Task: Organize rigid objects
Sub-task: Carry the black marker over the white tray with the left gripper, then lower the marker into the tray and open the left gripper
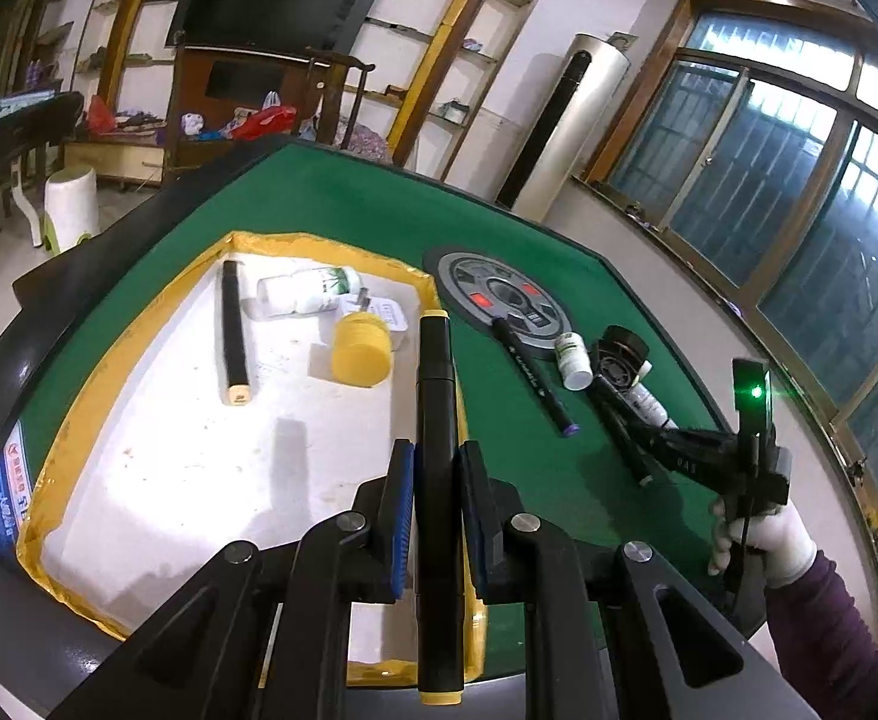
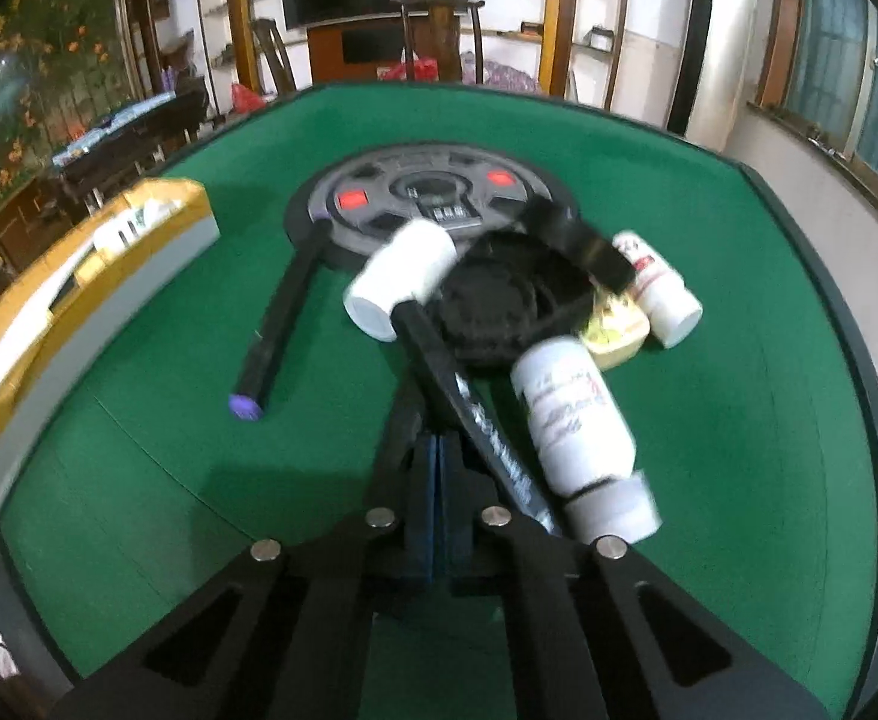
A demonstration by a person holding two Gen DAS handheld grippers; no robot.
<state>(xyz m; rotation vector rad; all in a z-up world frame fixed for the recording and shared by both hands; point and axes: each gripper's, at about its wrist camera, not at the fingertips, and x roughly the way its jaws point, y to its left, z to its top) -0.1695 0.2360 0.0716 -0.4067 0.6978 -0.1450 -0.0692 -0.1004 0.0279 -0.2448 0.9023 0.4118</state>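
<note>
We see the left gripper point(image 1: 433, 498) pinching a long black marker with yellow caps point(image 1: 437, 420) between its ribbed blue pads point(image 1: 400, 516); the marker stands along the fingers, above the right edge of the tray. That tray point(image 1: 139, 324) is a shallow white foam box whose rim is wrapped in glossy yellow tape. It lies on the green felt table point(image 1: 379, 210). Inside it we find a slim black stick point(image 1: 234, 336), a white plastic bottle point(image 1: 310, 291) on its side, a squat yellow cylinder point(image 1: 361, 354) and a small clear packet point(image 1: 388, 315).

The right gripper point(image 2: 439, 468) has its blue pads pressed flat together with nothing between them. Just beside its tip lie a black pen with pale lettering point(image 2: 487, 432), a smooth white bottle point(image 2: 571, 414) and another white cylinder point(image 2: 403, 276), both on their sides, over a round black ribbed object point(image 2: 493, 306). A purple-capped black marker point(image 2: 283, 312) lies apart on the felt, its far end touching the grey round control disc point(image 2: 427, 186). A white-gloved hand point(image 1: 763, 534) grips the right tool.
</note>
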